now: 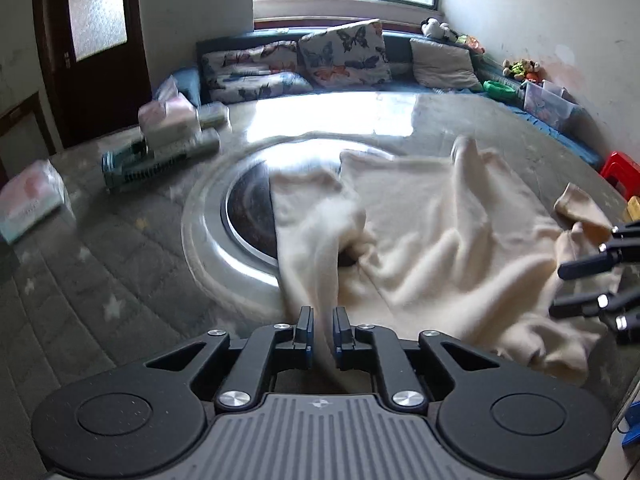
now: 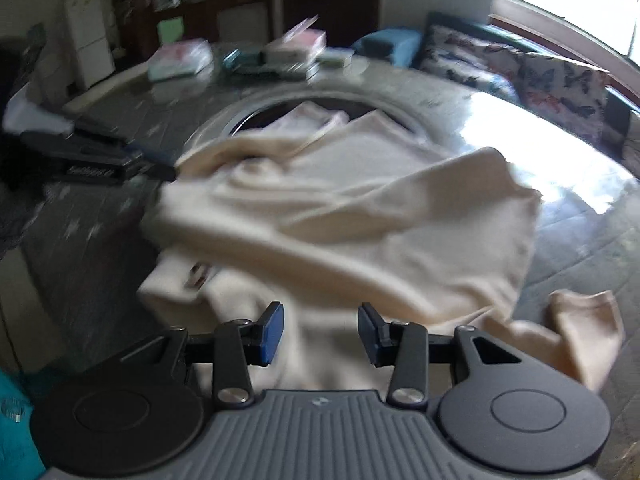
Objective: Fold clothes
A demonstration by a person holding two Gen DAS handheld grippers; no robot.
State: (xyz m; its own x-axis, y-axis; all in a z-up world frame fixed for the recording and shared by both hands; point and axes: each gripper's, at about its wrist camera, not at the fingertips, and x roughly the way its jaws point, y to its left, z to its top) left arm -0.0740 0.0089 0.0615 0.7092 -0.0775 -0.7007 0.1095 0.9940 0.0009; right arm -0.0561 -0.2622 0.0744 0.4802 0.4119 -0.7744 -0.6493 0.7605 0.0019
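Left wrist view: my left gripper (image 1: 323,330) is sitting low at 6 o'clock, jaws nearly closed, pinching a fold of the cream garment (image 1: 440,240) that is spreading toward 2 o'clock over the round table (image 1: 120,280).

Right wrist view: my right gripper (image 2: 321,334) is hovering at 6 o'clock, jaws wide apart, gripping nothing; garment directly beneath, blurred.

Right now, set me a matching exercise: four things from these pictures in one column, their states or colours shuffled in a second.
Things:
1. left gripper
2. right gripper
3. garment
4. stool

States or colours:
A. red
B. cream, rumpled on the table
C. open, holding nothing
D. shut on cloth

Pairs: 1-D, 2-C, 3-B, 4-A
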